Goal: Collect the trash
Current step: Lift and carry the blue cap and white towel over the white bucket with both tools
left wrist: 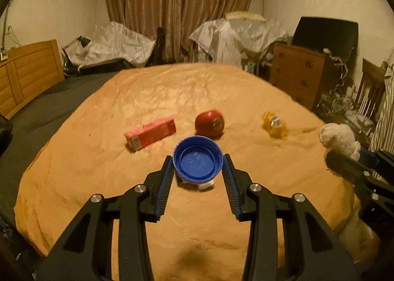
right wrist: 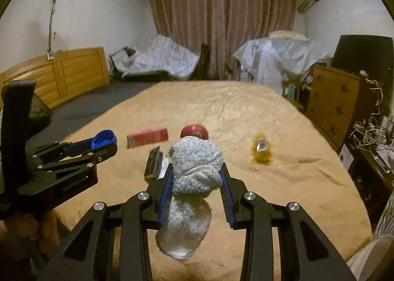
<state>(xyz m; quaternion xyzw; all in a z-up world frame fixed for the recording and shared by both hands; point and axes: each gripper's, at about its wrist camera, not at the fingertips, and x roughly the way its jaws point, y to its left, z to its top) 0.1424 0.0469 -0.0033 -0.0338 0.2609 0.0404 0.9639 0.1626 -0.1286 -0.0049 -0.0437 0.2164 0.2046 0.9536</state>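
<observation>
Left gripper (left wrist: 198,170) pinching blue bottle cap (left wrist: 198,159); right gripper (right wrist: 197,177) clamping white sock (right wrist: 194,170). Beyond cap: red carton (left wrist: 150,134), long axis crosswise, nearer left hand.

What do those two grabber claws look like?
The left gripper and the right gripper look the same: black angular frames with cut-out holes, round shiny silver bolts at the joints, and two long fingers lined with ribbed blue pads. In the right wrist view, the left one carries a tall black block behind it.
</observation>
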